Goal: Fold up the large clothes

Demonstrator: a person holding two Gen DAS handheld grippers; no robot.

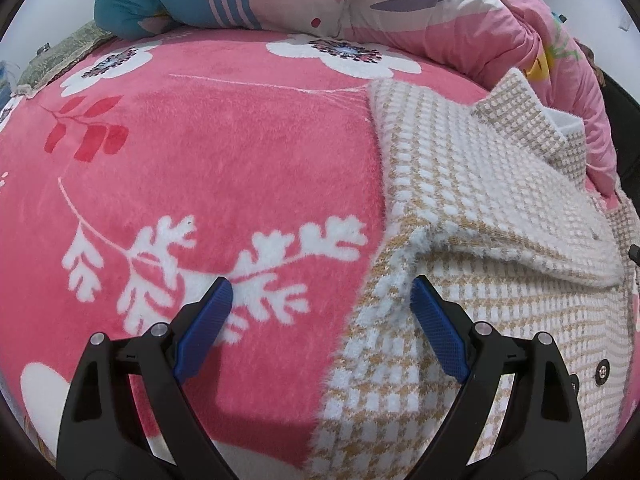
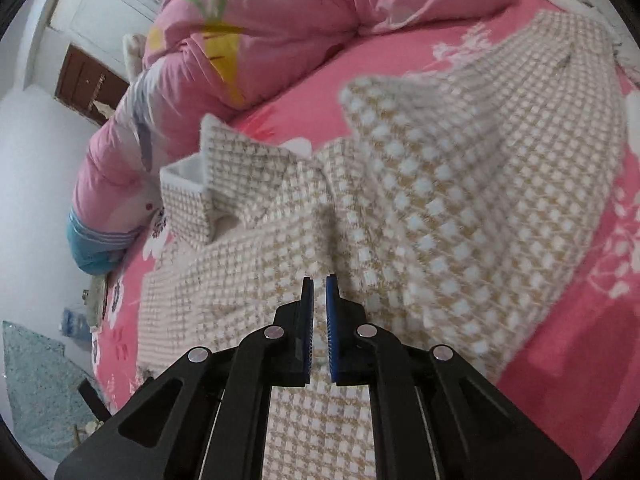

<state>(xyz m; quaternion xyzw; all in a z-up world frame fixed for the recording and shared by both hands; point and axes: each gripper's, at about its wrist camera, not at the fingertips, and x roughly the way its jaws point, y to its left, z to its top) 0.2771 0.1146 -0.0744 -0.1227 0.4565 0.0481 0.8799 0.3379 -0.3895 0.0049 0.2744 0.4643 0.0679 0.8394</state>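
A cream and tan checked woolly coat point(image 1: 472, 208) lies spread on a pink flowered blanket point(image 1: 224, 152), with one sleeve folded across its body. My left gripper point(image 1: 322, 292) stands open just above the coat's left edge, one blue pad point(image 1: 204, 328) over the blanket and the other over the coat. In the right wrist view the coat point(image 2: 460, 200) fills the middle, its collar point(image 2: 192, 188) at the left. My right gripper point(image 2: 319, 280) is shut, and a ridge of the coat's fabric runs up into its fingertips. The picture there is blurred.
A bunched pink quilt point(image 1: 460, 12) lies along the far side of the bed, also the quilt point(image 2: 248, 40) behind the coat's collar. A teal pillow point(image 1: 132, 4) sits at the back left. A white wall and a brown door point(image 2: 84, 80) stand beyond the bed.
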